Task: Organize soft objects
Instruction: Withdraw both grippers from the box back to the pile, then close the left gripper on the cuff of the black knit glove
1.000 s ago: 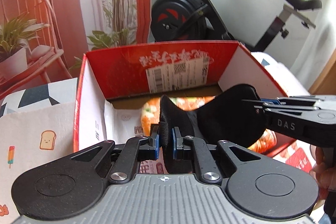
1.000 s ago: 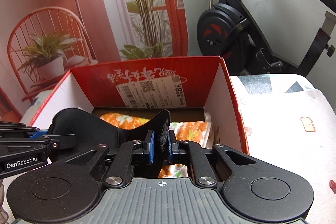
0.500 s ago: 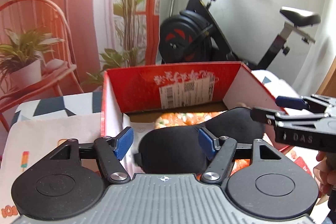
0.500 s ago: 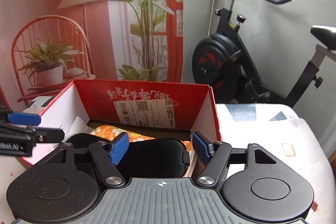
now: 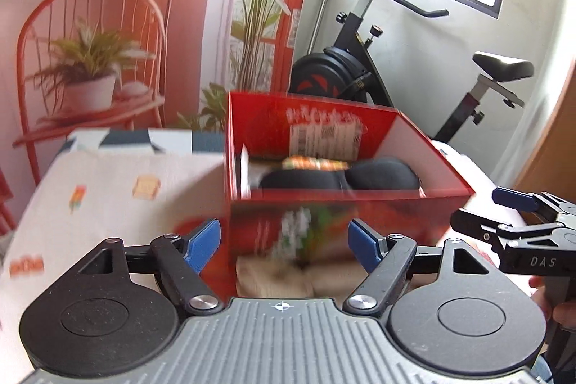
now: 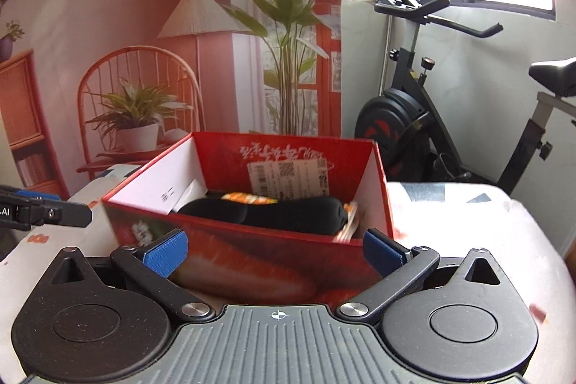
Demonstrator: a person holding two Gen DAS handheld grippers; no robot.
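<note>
A black soft pad (image 5: 338,179) (image 6: 273,213) lies inside the red cardboard box (image 5: 345,207) (image 6: 252,261), on top of an orange floral cloth (image 5: 316,163) (image 6: 248,198). My left gripper (image 5: 284,242) is open and empty, in front of the box's near wall. My right gripper (image 6: 275,251) is open and empty, also in front of the box. The right gripper shows at the right edge of the left wrist view (image 5: 511,222); the left gripper shows at the left edge of the right wrist view (image 6: 46,213).
The box stands on a table with a white patterned cloth (image 5: 118,189) (image 6: 468,222). A beige soft item (image 5: 273,276) lies blurred in front of the box. An exercise bike (image 6: 414,117) stands behind the table, and a printed backdrop (image 6: 144,60) hangs at the back.
Both grippers opened and let go of the black pad, which now lies in the box. Both have pulled back and up, away from the box.
</note>
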